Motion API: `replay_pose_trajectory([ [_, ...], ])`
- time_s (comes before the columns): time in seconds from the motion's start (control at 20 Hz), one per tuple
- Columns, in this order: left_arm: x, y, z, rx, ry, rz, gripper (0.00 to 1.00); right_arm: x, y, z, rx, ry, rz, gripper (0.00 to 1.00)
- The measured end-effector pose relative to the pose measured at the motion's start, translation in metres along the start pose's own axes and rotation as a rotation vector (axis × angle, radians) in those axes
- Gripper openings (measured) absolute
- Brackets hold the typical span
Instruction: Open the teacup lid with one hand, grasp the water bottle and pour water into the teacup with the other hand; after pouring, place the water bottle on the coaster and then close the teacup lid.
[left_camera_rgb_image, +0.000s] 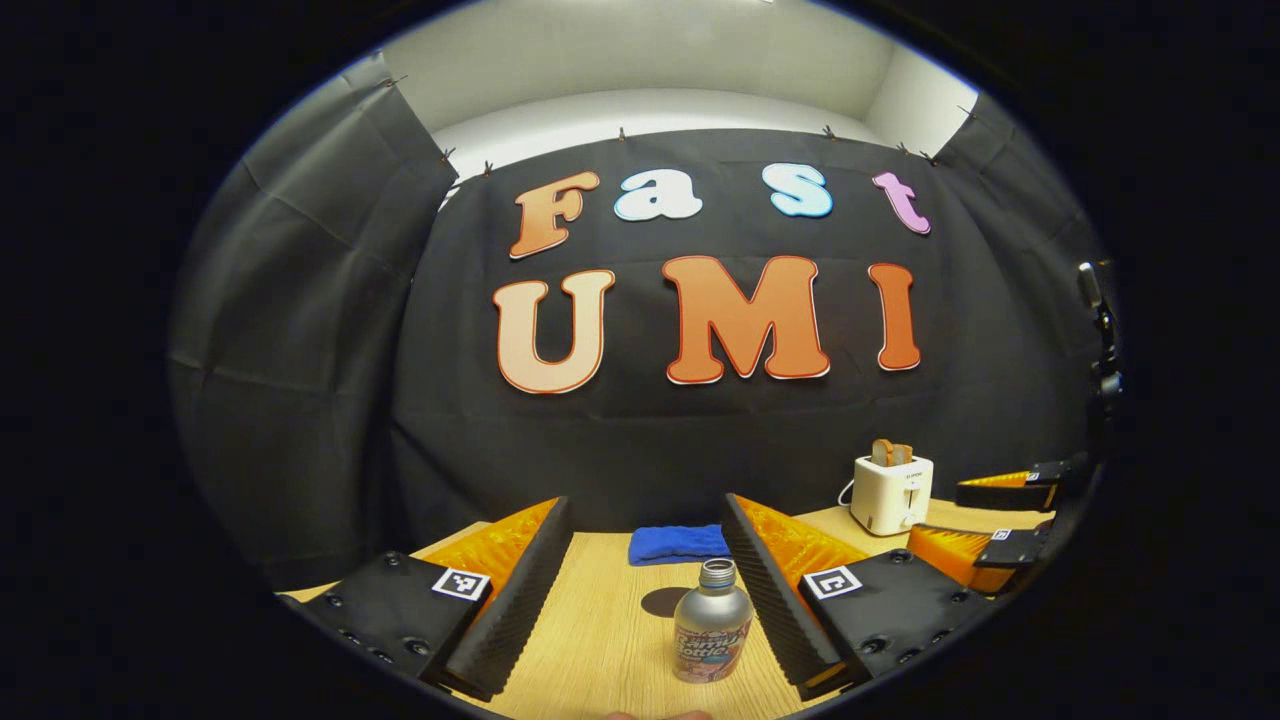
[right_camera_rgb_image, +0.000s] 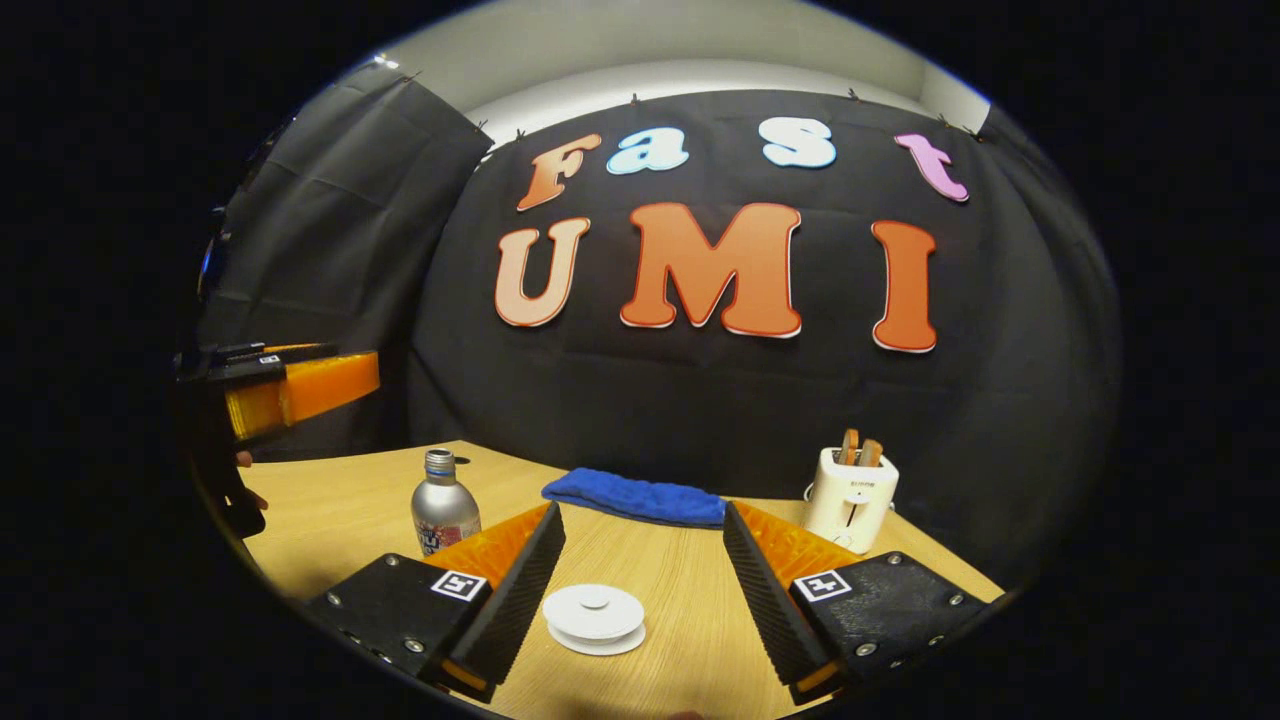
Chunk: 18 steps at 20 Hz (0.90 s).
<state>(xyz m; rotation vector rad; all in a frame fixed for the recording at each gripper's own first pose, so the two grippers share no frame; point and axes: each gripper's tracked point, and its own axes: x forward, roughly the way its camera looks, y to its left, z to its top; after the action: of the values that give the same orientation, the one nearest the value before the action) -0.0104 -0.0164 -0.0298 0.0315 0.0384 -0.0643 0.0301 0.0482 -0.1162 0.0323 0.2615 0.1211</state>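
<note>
Clearly the task is at its very start, judging by how things lie: the lid sits closed, the bottle stands untouched, and no pouring shows. Everything is left to do — lifting the lid, pouring, setting the bottle on a coaster, closing up again.

Going left to right in the right gripper view, the left gripper hangs at the far left edge above the bench. Next the water bottle stands upright, its mouth uncapped; what it holds cannot be told through the metal wall. Toward the middle, the white teacup lid lies flat over its cup, between the fingers of the right gripper, whose jaws are spread wide and touch nothing. Whether the cup has anything in it is hidden under the lid. Behind lies a blue cloth, and at the right a white toaster with bread slices standing in its slots.

In the left gripper view, the left gripper has its jaws released too, with the bottle standing between them but clear of both, nearer the right-hand finger. I can't make out a coaster.
</note>
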Motion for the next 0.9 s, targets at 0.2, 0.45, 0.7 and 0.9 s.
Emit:
replay_pose_trajectory([
  [0.2,0.002,0.001,-0.009,0.01,0.015,0.002,0.94,0.016,0.017,-0.03,0.002,0.077,0.037,0.94],
  [0.45,0.007,0.002,-0.025,0.01,0.046,0.007,1.0,0.038,0.029,-0.07,0.026,0.186,0.076,0.84],
  [0.7,0.013,0.009,-0.037,0.016,0.078,0.025,1.0,0.055,0.032,-0.095,0.039,0.251,0.08,0.66],
  [0.9,0.017,0.01,-0.046,0.018,0.101,0.025,1.0,0.059,0.039,-0.105,0.053,0.286,0.102,0.52],
])
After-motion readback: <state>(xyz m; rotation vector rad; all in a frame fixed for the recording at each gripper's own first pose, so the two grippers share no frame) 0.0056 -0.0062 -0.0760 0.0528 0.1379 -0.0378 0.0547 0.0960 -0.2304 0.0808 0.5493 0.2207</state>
